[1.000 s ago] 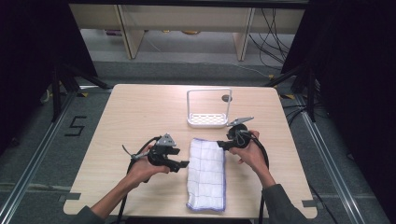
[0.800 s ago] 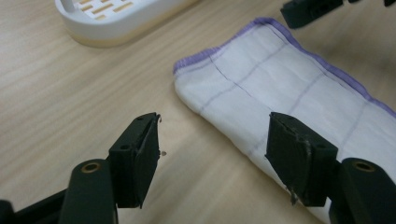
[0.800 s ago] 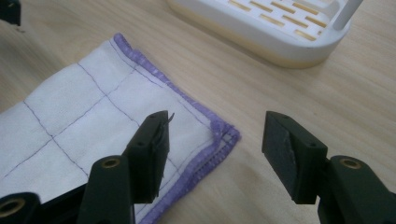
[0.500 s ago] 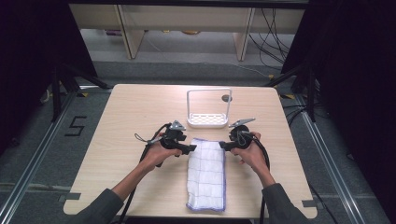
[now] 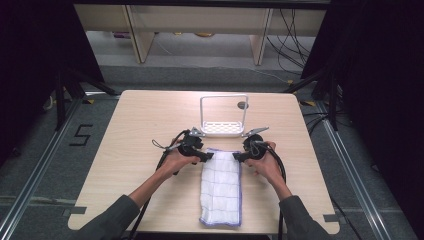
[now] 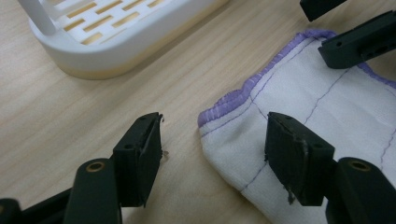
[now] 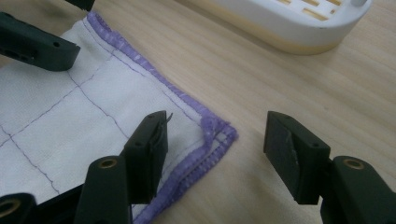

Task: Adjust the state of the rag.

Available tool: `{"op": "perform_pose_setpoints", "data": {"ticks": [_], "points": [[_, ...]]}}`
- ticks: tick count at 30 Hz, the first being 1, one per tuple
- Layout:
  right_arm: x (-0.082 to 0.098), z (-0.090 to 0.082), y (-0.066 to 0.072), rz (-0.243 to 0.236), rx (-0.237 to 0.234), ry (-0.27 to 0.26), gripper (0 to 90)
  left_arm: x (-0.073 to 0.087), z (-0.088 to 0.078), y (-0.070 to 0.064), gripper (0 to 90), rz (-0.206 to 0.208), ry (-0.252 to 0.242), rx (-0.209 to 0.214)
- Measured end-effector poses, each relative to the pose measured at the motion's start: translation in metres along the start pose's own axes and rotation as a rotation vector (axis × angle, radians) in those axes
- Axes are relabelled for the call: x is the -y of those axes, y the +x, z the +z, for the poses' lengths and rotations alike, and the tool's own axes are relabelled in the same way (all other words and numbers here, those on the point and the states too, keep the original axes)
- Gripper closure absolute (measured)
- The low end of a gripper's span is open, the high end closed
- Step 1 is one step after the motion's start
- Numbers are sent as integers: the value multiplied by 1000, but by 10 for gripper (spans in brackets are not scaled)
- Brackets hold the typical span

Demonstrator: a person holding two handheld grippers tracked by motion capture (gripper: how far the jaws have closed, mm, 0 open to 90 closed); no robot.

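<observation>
A white cloth [image 5: 220,187] with purple stitching and hem lies folded lengthwise on the table's near middle. My left gripper [image 5: 206,156] is at its far left corner. In the left gripper view the left gripper [image 6: 215,140] is open with that corner [image 6: 208,119] between the jaws; the jaws have just been closing a little and the pads do not touch it. My right gripper [image 5: 237,156] is at the far right corner. In the right gripper view the right gripper [image 7: 217,140] is open and straddles that corner [image 7: 219,135] without pressing on it.
A white slotted rack [image 5: 223,129] with an upright frame stands just beyond the cloth, close to both grippers; its base [image 6: 116,42] [image 7: 289,18] shows in both gripper views. The wooden table [image 5: 125,150] has bare room left and right of the cloth.
My left gripper has moved away from me and to the right, from beside the cloth's left edge to its far left corner. The right gripper has stayed at the far right corner.
</observation>
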State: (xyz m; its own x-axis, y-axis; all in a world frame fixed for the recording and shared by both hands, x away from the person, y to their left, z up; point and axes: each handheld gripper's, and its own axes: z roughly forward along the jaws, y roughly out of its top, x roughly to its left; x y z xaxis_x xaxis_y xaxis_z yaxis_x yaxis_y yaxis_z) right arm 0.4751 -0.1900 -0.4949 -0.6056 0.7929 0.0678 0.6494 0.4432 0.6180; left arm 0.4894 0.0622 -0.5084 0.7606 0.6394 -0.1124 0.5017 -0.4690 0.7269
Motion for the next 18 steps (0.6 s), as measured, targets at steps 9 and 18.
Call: {"op": "perform_pose_setpoints", "data": {"ticks": [9, 18], "points": [[-2, 5, 5, -42, 15, 36, 468, 1, 5, -5, 586, 72, 4, 33], [0, 4, 2, -6, -35, 19, 712, 4, 4, -8, 753, 88, -15, 44]]}}
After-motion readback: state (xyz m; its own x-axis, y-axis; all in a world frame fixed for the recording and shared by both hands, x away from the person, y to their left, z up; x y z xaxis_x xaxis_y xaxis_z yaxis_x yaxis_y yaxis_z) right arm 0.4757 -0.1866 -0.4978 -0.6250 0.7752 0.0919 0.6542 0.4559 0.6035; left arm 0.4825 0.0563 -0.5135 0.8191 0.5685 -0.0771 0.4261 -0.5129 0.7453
